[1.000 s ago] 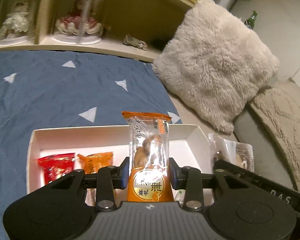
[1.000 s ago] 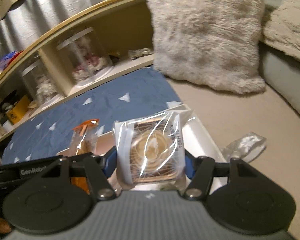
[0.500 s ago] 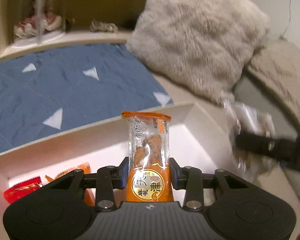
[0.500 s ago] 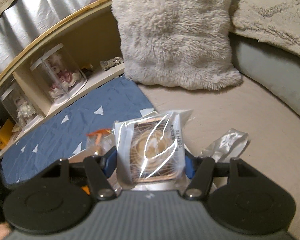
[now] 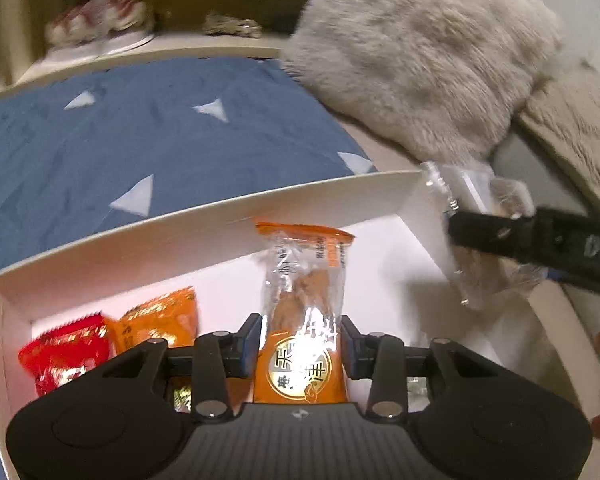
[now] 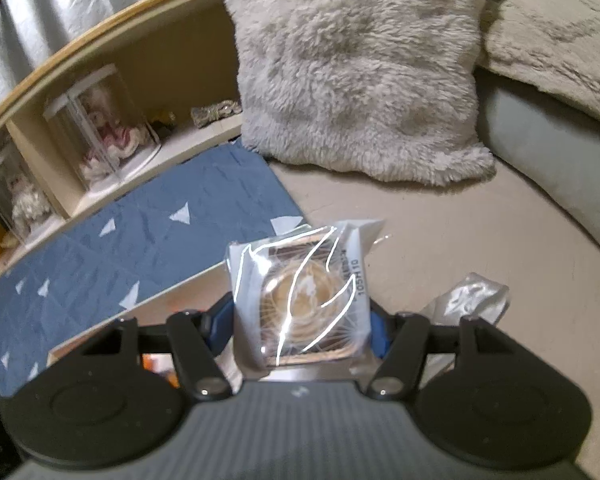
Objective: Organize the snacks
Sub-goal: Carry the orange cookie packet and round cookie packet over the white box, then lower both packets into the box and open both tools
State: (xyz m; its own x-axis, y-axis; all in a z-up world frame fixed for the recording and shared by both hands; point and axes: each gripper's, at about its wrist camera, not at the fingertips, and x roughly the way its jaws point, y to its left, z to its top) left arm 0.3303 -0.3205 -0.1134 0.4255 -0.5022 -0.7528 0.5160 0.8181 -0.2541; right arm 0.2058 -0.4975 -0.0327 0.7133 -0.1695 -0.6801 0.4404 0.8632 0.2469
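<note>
Left gripper (image 5: 300,344) gripped an orange twist-snack packet (image 5: 305,300) upright between its fingers, over the open white box (image 5: 228,240). Inside the box, left of those fingers, lay a red packet (image 5: 66,346) touching a smaller orange packet (image 5: 158,318). Right gripper (image 6: 302,326) was closed on a clear-wrapped square pastry (image 6: 302,296) (wrapper glare hid the print), above the box's right corner. A crumpled clear wrapper (image 6: 474,300) lay on the beige bed surface (image 6: 460,240) right of its fingers. Fluffy pillow (image 6: 356,64) stood beyond, blue cloth (image 5: 120,140) behind the box
</note>
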